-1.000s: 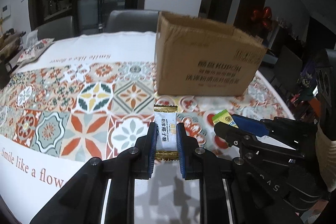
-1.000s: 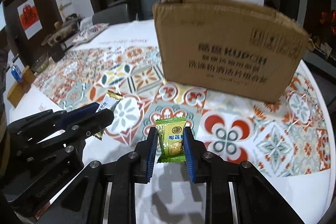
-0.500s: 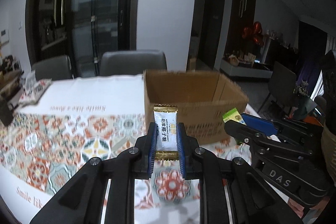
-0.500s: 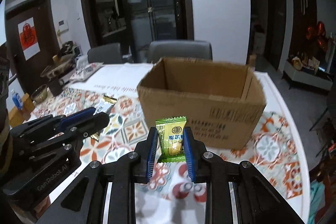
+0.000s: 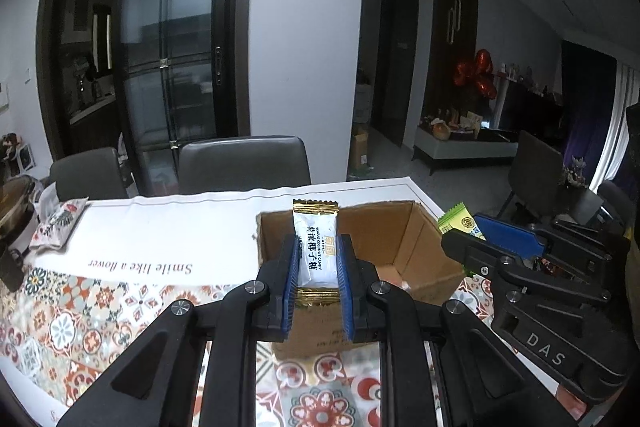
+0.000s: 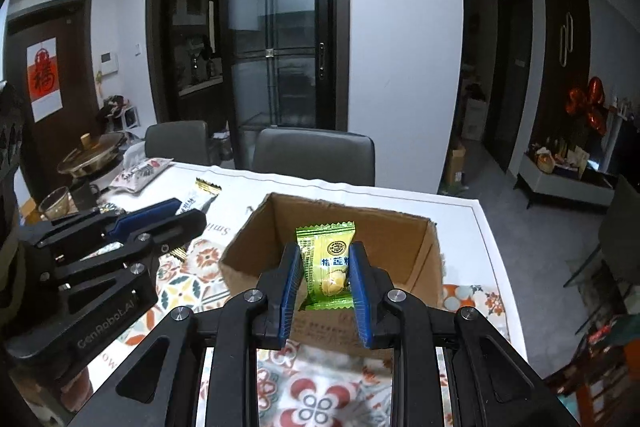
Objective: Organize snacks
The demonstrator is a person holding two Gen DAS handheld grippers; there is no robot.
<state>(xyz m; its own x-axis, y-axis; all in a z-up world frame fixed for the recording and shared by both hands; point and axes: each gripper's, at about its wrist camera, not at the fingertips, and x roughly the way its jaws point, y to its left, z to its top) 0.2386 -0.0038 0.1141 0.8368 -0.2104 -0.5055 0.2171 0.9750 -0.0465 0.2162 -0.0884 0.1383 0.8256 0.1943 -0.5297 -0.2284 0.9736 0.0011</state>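
A: What was seen at the left?

B: The left tongs (image 5: 317, 269) were clenched on a white coconut candy (image 5: 316, 251) with gold crimped ends, held upright, its long axis running along the fingers. It was carried above the near wall of the open cardboard box (image 5: 420, 247), whose mouth lay just ahead and below.

A: And further right?

B: The right tongs (image 6: 326, 277) were closed on a green durian candy (image 6: 327, 263), also held upright, with yellow fruit printed on its wrapper. In the right wrist view the box (image 6: 256, 239) was found directly in front and beneath, its opening facing up.

A: Which tongs were judged nearer the box?

B: Neither could be called clearly nearer; both were poised side by side at the near edge. A short advance over the rim was judged to be needed before either candy could be let go.

A: Where was the box placed?

B: On the surface (image 6: 476, 227), which was covered by a tiled-pattern cloth (image 5: 100, 311). Something pale was glimpsed on the box floor, too small to be identified.
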